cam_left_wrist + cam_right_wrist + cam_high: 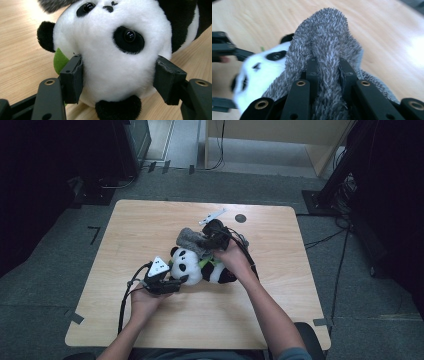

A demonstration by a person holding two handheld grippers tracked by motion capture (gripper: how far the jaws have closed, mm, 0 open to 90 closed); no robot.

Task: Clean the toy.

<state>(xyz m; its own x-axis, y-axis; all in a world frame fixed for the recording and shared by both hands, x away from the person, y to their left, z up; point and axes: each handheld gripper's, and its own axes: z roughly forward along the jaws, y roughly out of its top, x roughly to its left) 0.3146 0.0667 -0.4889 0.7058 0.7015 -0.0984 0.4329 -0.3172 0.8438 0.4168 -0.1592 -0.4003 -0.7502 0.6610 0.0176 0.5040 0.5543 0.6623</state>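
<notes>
A black-and-white plush panda [197, 265] lies on the wooden table [150, 225]. My left gripper [172, 282] is shut on its white head [117, 62], one pad [73, 77] pressing each side. A fuzzy grey cloth [190, 239], like a small hat or sock, lies by the top of the head. My right gripper [209, 239] is shut on a fold of that grey cloth [327, 65], which bunches up between its two pads [312, 67]. A green patch [60, 60] shows beside the panda's ear.
A small black disc [240, 218] and a grey plate [212, 216] sit toward the table's far edge. Cables and dark stands [345, 165] cover the floor at the right beyond the table. Bare wood stretches to the left and near sides.
</notes>
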